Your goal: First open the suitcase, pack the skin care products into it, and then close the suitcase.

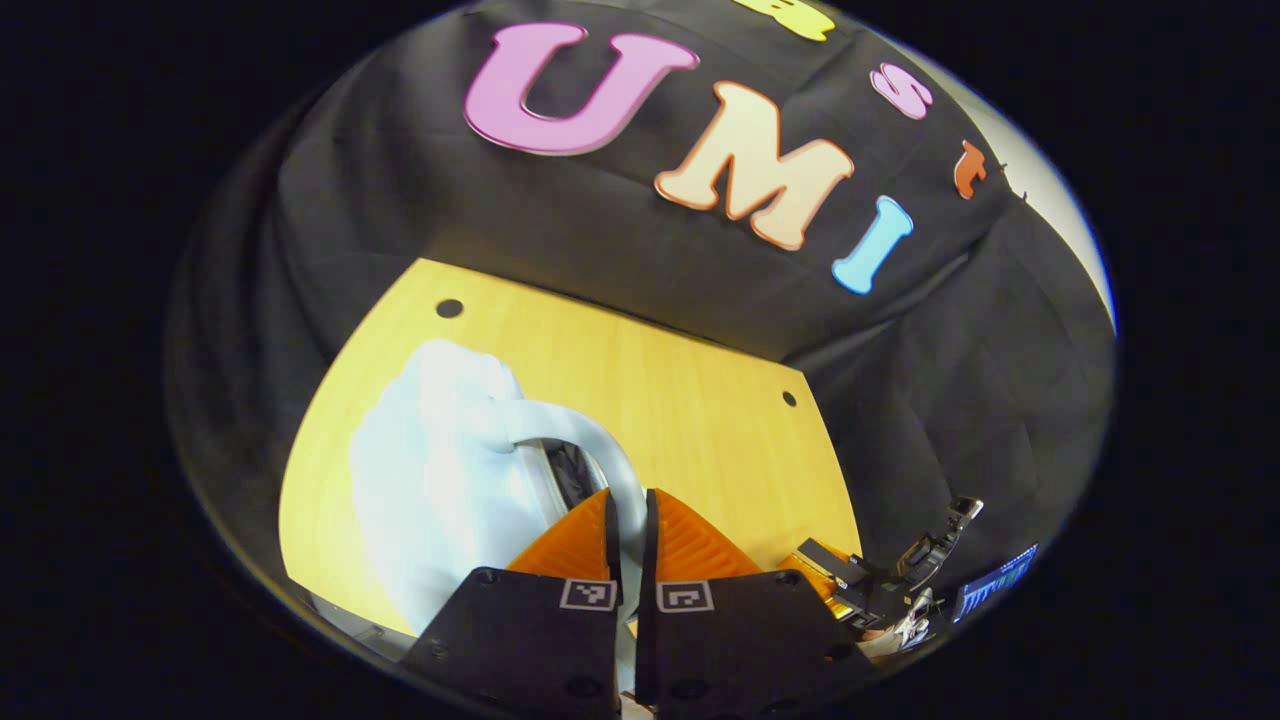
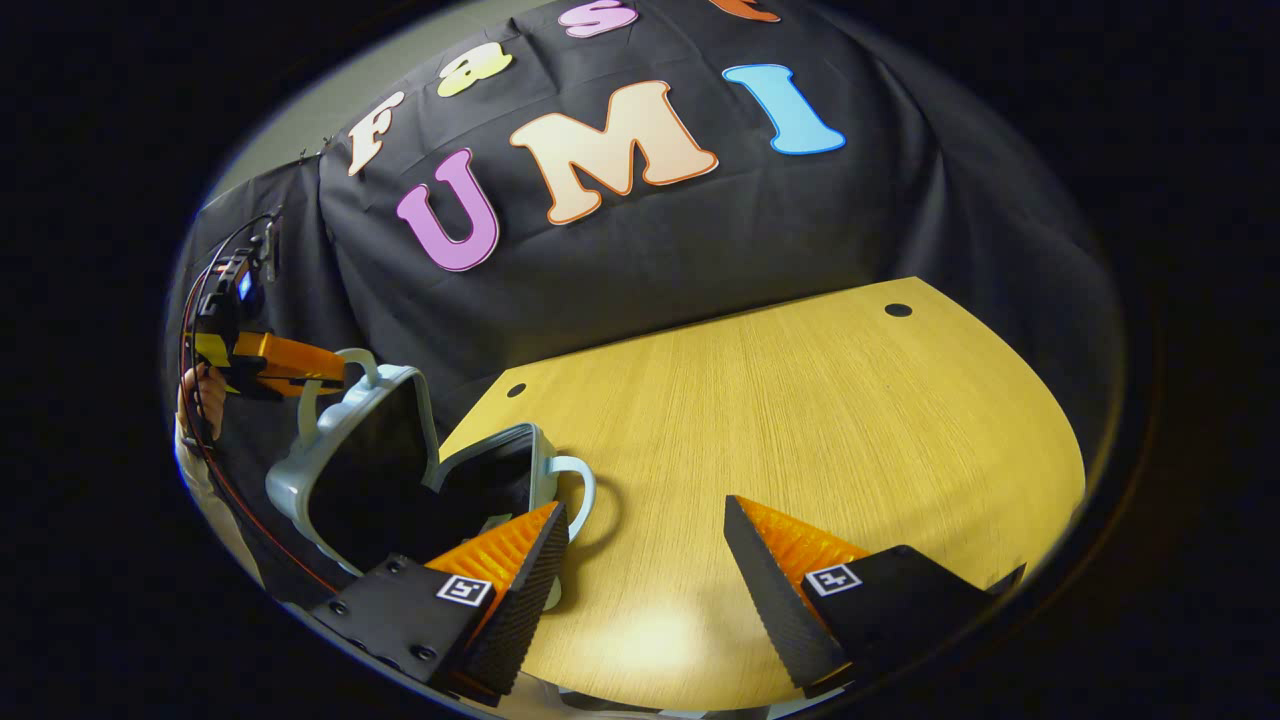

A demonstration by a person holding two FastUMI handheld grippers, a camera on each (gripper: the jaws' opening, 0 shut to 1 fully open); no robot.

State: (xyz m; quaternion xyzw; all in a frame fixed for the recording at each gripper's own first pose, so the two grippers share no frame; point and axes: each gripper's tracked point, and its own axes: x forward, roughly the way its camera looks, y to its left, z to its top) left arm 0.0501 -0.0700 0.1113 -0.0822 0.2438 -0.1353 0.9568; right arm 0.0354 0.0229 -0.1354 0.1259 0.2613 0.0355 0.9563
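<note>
left tool point(image 1: 630, 520) is closed down on the pale handle point(image 1: 590, 440) of the suitcase lid point(image 1: 440, 480), both fingers pressing the thin loop with almost no gap between them. in the left gripper view the lid's light blue-white outer shell rises in front of the camera, over the yellow wood tabletop point(image 1: 680, 400), which has 2 small dark holes near its far edge. right tool point(image 2: 645, 550) is wide open and has hold of nothing, its 2 fingers spread well apart just above the bare tabletop point(image 2: 800, 420). in the right gripper view the suitcase point(image 2: 400, 470) sits at the left end of the tabletop, open: the lid point(image 2: 340, 450) is tilted up with its dark lining facing the camera, and the lower half point(image 2: 500, 470) lies flat on the tabletop with a dark interior. the lower half's own handle point(image 2: 580, 490) sticks out toward the right tool's left finger, near it; touching or not, cannot tell. the left tool point(image 2: 335, 372) also shows in that view at far left, gripping the handle at the lid's top edge, with a hand point(image 2: 200, 400) behind it holding the device. contents of the suitcase are too dark to make out. the right tool point(image 1: 850, 585) and its hand show small at the lower right of the left gripper view.
</note>
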